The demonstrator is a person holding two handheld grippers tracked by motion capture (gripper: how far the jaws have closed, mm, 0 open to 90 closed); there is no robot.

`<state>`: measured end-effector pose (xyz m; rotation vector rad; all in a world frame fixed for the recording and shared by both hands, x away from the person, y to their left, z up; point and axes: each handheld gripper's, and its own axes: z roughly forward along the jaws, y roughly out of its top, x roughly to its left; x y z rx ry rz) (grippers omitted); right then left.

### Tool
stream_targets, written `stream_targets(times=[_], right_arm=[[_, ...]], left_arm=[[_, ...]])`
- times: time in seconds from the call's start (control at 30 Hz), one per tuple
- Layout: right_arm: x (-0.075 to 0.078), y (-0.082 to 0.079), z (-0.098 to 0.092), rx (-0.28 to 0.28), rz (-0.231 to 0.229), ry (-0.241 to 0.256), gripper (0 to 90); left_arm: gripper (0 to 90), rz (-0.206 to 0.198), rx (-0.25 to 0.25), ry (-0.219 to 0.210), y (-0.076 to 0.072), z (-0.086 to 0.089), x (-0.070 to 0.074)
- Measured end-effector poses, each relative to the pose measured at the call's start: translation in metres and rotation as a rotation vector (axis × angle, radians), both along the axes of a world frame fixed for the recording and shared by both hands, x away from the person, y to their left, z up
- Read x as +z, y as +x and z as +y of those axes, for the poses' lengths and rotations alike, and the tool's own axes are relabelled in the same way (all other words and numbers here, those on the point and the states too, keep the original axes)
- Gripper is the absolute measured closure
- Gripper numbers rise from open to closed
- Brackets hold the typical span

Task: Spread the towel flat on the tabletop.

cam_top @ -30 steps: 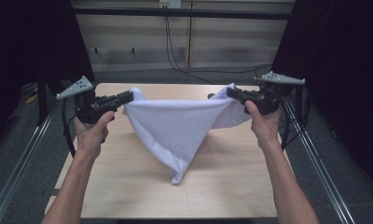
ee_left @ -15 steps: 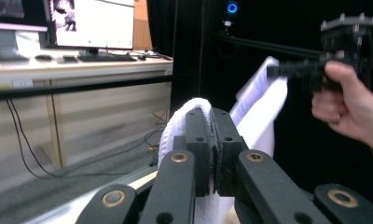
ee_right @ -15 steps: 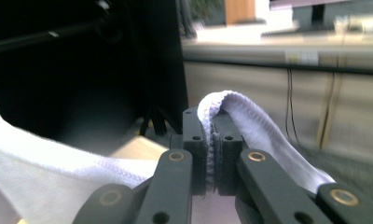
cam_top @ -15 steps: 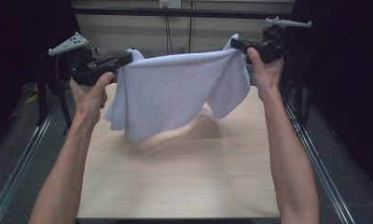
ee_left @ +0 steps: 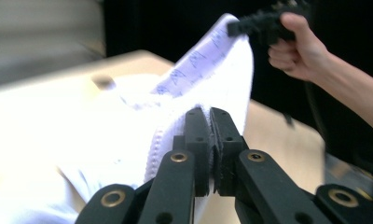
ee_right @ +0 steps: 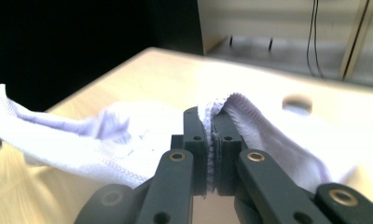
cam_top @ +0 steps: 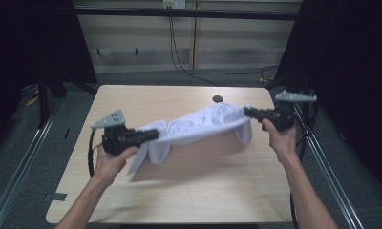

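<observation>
White cloth (cam_top: 198,126) now lower over table (cam_top: 179,191) (earlier raised), both grippers' jaws clamped on its hems.

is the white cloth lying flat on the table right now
No: the white cloth hangs stretched between the left gripper and the right gripper, each clamped on an edge, with its middle sagging above the table.

The cloth (cam_top: 198,126) is smeared by motion in the high view — its printed marks too blurred to read — and in the left gripper view its near left part bleaches to white glare against the tabletop (ee_left: 58,84), the far hand (ee_left: 299,44) soft.
</observation>
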<state>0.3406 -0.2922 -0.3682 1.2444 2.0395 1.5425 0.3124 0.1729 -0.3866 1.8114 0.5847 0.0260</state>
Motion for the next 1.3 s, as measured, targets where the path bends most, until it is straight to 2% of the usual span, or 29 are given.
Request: stream_targets(times=[0.07,0.1,0.13,0.17,0.27,0.3,0.37,0.43,0.47,0.53,0.6,0.67,0.7,0.73,0.77,0.83,0.87,0.93,0.97,1.03,1.07,1.1,1.17,1.2,1.23,1.3], right_arm=[[-0.025,-0.011,-0.006,0.009,0.040,0.001,86.7],[-0.033,-0.015,-0.007,0.005,0.053,-0.003,86.7],[-0.046,-0.021,-0.009,0.003,0.074,-0.003,86.7],[-0.053,-0.024,-0.010,0.002,0.092,-0.010,86.7],[-0.070,-0.034,-0.017,-0.026,0.114,-0.027,86.5],[-0.071,-0.035,-0.019,-0.036,0.116,-0.042,86.4],[-0.074,-0.038,-0.027,-0.079,0.112,-0.074,86.0],[-0.076,-0.042,-0.036,-0.107,0.123,-0.057,84.2],[-0.078,-0.044,-0.042,-0.116,0.123,-0.055,78.3],[-0.081,-0.049,-0.048,-0.135,0.149,-0.046,62.4],[-0.082,-0.056,-0.050,-0.131,0.165,-0.045,54.2],[-0.082,-0.065,-0.049,-0.116,0.165,-0.074,52.0],[-0.082,-0.065,-0.049,-0.116,0.165,-0.074,52.0],[-0.079,-0.077,-0.049,-0.097,0.145,-0.052,51.6],[-0.078,-0.080,-0.048,-0.097,0.138,-0.049,51.6],[-0.075,-0.085,-0.044,-0.087,0.121,-0.037,51.4],[-0.073,-0.087,-0.040,-0.069,0.112,-0.021,51.7],[-0.069,-0.088,-0.030,-0.042,0.092,-0.037,51.8],[-0.069,-0.088,-0.026,-0.038,0.087,-0.031,51.7],[-0.068,-0.088,-0.021,-0.021,0.091,-0.015,51.7],[-0.070,-0.085,-0.002,0.039,0.108,-0.019,51.7],[-0.071,-0.083,0.005,0.057,0.110,-0.032,51.7],[-0.076,-0.080,0.020,0.103,0.131,-0.043,51.7],[-0.080,-0.078,0.031,0.129,0.138,-0.073,51.7],[-0.081,-0.078,0.038,0.143,0.141,-0.086,51.7],[-0.086,-0.077,0.053,0.186,0.146,-0.101,51.7]], left_arm=[[87.1,0.030,-0.037,0.032,-0.008,-0.006,-0.017],[86.4,0.033,-0.052,0.058,-0.013,-0.009,-0.026],[85.1,0.032,-0.065,0.064,-0.015,-0.009,-0.030],[84.3,0.040,-0.077,0.059,-0.017,-0.009,-0.034],[79.1,0.064,-0.066,0.021,-0.015,-0.001,-0.040],[77.6,0.064,-0.066,0.021,-0.015,-0.001,-0.040],[72.6,0.066,-0.036,0.010,-0.013,0.011,-0.043],[68.0,0.076,-0.012,-0.006,-0.011,0.022,-0.046],[68.1,0.078,-0.002,-0.002,-0.009,0.026,-0.048],[67.3,0.094,0.044,0.012,-0.004,0.035,-0.055],[67.1,0.121,0.081,0.027,0.004,0.044,-0.065],[65.9,0.142,0.131,0.060,0.014,0.052,-0.078],[61.5,0.142,0.131,0.060,0.014,0.052,-0.078],[57.5,0.162,0.150,0.068,0.019,0.054,-0.083],[56.5,0.182,0.165,0.110,0.026,0.056,-0.092],[54.8,0.205,0.187,0.141,0.033,0.056,-0.101],[54.6,0.203,0.180,0.156,0.035,0.054,-0.103],[55.7,0.194,0.171,0.207,0.036,0.049,-0.108],[55.7,0.205,0.146,0.225,0.036,0.046,-0.110],[56.0,0.209,0.142,0.239,0.035,0.044,-0.113],[59.8,0.206,0.124,0.285,0.033,0.039,-0.118],[63.1,0.197,0.124,0.301,0.031,0.037,-0.120],[73.5,0.184,0.110,0.326,0.026,0.035,-0.119],[82.6,0.176,0.112,0.338,0.024,0.035,-0.119],[86.6,0.172,0.104,0.345,0.019,0.035,-0.119],[89.1,0.174,0.090,0.357,0.011,0.033,-0.117]])
